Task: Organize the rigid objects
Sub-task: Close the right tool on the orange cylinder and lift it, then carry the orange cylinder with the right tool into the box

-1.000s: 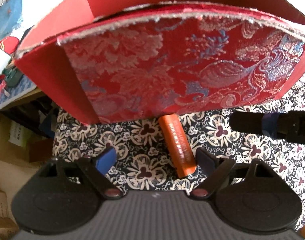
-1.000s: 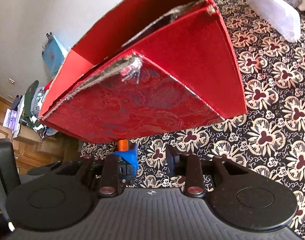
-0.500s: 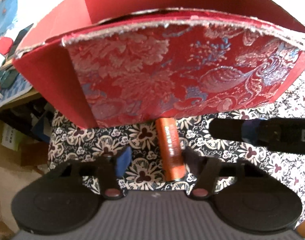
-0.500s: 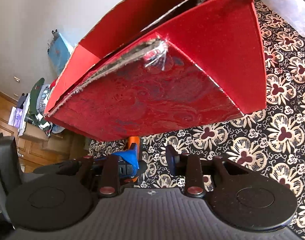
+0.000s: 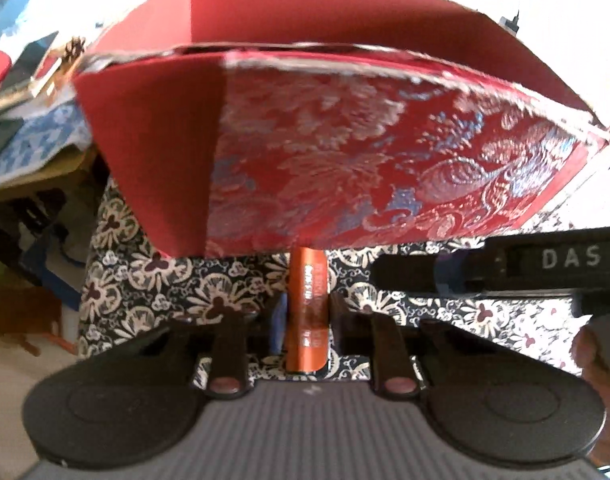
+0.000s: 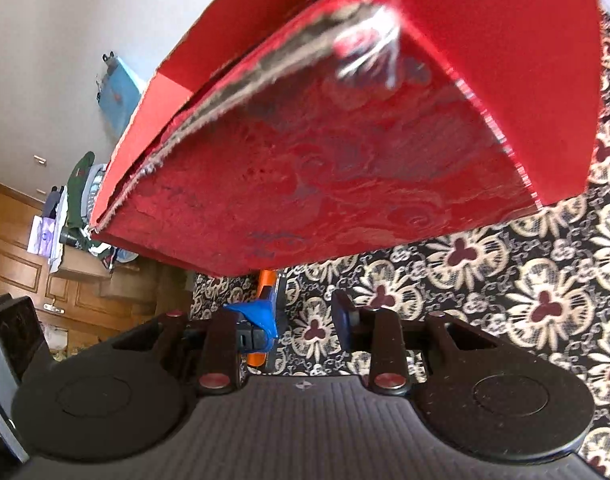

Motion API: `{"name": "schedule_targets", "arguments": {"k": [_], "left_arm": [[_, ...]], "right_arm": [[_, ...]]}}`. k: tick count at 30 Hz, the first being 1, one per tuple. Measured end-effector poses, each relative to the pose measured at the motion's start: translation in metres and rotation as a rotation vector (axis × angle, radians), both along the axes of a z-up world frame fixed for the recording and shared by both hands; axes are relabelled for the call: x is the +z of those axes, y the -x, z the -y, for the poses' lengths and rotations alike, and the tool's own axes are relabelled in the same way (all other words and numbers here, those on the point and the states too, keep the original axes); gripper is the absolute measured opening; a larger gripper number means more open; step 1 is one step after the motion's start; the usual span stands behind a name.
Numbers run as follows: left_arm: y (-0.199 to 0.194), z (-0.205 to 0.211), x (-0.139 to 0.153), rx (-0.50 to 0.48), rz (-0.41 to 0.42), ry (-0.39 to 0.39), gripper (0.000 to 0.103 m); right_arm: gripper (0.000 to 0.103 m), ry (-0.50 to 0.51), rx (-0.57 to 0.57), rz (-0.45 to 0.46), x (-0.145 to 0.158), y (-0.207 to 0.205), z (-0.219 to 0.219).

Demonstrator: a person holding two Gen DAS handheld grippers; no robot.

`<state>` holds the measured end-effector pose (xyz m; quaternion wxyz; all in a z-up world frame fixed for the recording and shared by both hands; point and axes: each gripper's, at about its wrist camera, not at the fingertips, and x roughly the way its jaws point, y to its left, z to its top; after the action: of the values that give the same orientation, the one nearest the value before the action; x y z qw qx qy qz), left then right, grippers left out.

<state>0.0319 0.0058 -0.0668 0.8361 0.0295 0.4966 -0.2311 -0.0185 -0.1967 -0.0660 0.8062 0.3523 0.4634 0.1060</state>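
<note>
Orange tube (image 5: 307, 312) lies flat on the floral tablecloth (image 5: 153, 280), its far end tucked under the front edge of the red box (image 5: 345, 160). We see the left gripper (image 5: 307, 320) clamped on this tube, a pad pressed against either side of it, near the tube's closer end. In the right wrist view we catch only slivers of the same orange tube (image 6: 265, 280), below the box edge and behind a blue finger pad.

Red box sits directly behind the tube, resting on the tablecloth; its near face carries a silver and blue brocade pattern, its side panels are plain red, and its top edge looks frayed. We see the box (image 6: 345, 160) again from the other camera, filling the upper frame.

Right gripper (image 6: 305, 322) sits to the right of the tube, its fingers parted with only tablecloth (image 6: 545, 300) showing between them, nothing gripped. From the left wrist view the right gripper (image 5: 385, 270) comes in as a dark bar from the right, lettered "DAS", just beside the tube and in front of the box. We see part of a hand (image 5: 597, 360) at the right edge.
</note>
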Motion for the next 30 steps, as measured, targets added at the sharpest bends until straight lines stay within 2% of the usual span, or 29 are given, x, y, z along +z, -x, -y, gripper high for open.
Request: {"name": "schedule_targets", "arguments": {"k": [7,12,17,23,26,30], "left_arm": [[0.004,-0.020,-0.001,-0.027,-0.013,0.087,0.019],[0.021,-0.029,0.024,-0.091,0.034,0.132,0.019],[0.037,-0.022,0.062,-0.165,0.116,0.186,0.019],[0.036,0.002,0.114,-0.235,0.247,0.249,0.019],[0.026,0.010,0.134,-0.259,0.293,0.268,0.019],[0.002,0.027,0.137,-0.241,0.330,0.234,0.019]], "right_arm": [[0.015,-0.081,0.013,-0.044,-0.009,-0.011,-0.012],[0.014,-0.162,0.052,-0.035,0.005,-0.008,-0.013],[0.011,-0.149,0.081,0.087,0.048,0.013,-0.013],[0.009,-0.160,0.037,0.232,0.100,0.025,0.007],[0.009,-0.145,0.024,0.296,0.120,0.014,0.012],[0.009,-0.083,0.010,0.337,0.125,-0.017,0.019]]}}
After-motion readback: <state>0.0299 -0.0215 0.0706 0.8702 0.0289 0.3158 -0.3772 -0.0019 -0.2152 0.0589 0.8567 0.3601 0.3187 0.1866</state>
